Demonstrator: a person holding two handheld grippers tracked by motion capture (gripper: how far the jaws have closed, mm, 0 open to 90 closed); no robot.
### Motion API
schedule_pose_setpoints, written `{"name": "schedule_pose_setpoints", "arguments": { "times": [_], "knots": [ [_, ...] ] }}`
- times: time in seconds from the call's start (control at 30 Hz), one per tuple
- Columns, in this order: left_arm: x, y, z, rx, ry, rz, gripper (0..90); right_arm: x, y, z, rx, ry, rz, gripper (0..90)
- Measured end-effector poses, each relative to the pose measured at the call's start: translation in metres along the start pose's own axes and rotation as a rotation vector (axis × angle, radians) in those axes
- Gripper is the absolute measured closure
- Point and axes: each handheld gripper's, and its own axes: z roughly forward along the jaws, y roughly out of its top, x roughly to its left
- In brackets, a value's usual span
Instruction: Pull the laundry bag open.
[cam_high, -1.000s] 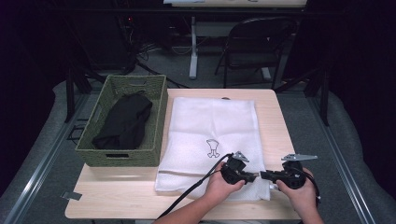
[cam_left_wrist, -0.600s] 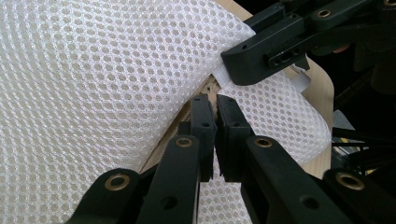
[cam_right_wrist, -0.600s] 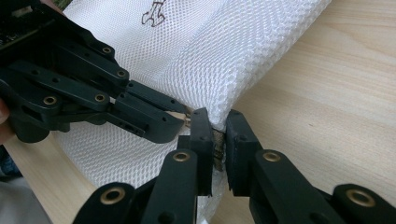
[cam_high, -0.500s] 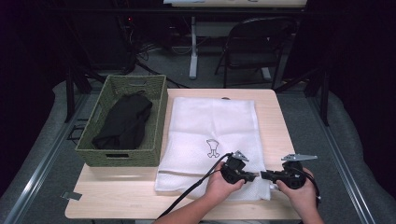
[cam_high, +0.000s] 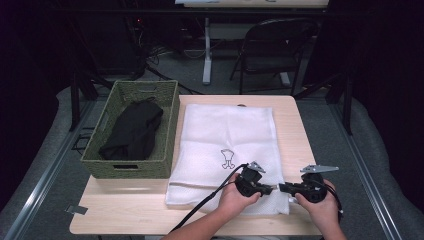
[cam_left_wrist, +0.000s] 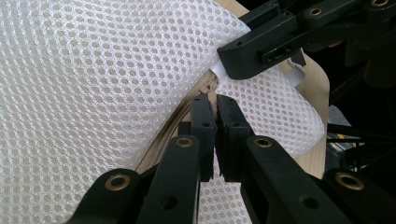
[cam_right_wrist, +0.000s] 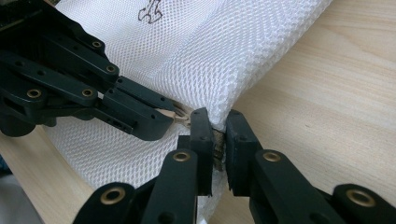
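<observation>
A white mesh bag (cam_high: 227, 135) with a small printed figure lies flat on the wooden table (cam_high: 125, 215). Both grippers meet at its front right corner. My left gripper (cam_high: 270, 189) points right and is shut on the beige zipper pull (cam_right_wrist: 180, 115) at the end of the zipper (cam_left_wrist: 163, 140). My right gripper (cam_high: 281, 188) points left and is shut on the bag's corner edge (cam_right_wrist: 219, 109). In the left gripper view my jaws (cam_left_wrist: 215, 103) are pressed together at the zipper's end, with the right gripper's fingers (cam_left_wrist: 252, 51) just beyond on a white tab.
A green woven basket (cam_high: 167, 125) stands at the table's left with a black garment (cam_high: 132, 130) inside. A folding chair (cam_high: 272, 47) and desk legs stand beyond the far edge. Bare tabletop lies to the right of the bag (cam_right_wrist: 327, 93).
</observation>
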Motion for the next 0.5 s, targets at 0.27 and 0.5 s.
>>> {"name": "schedule_pose_setpoints", "arguments": {
  "times": [0.27,0.5],
  "knots": [
    [0.0006,-0.0003,-0.0016,-0.004,-0.017,-0.043,87.3,0.0026,0.0007,0.0003,0.003,-0.015,-0.022,83.5],
    [-0.0009,-0.0004,-0.0034,0.003,0.004,-0.048,87.3,0.0032,0.0015,0.0006,0.007,-0.015,-0.031,83.7]
  ]
}}
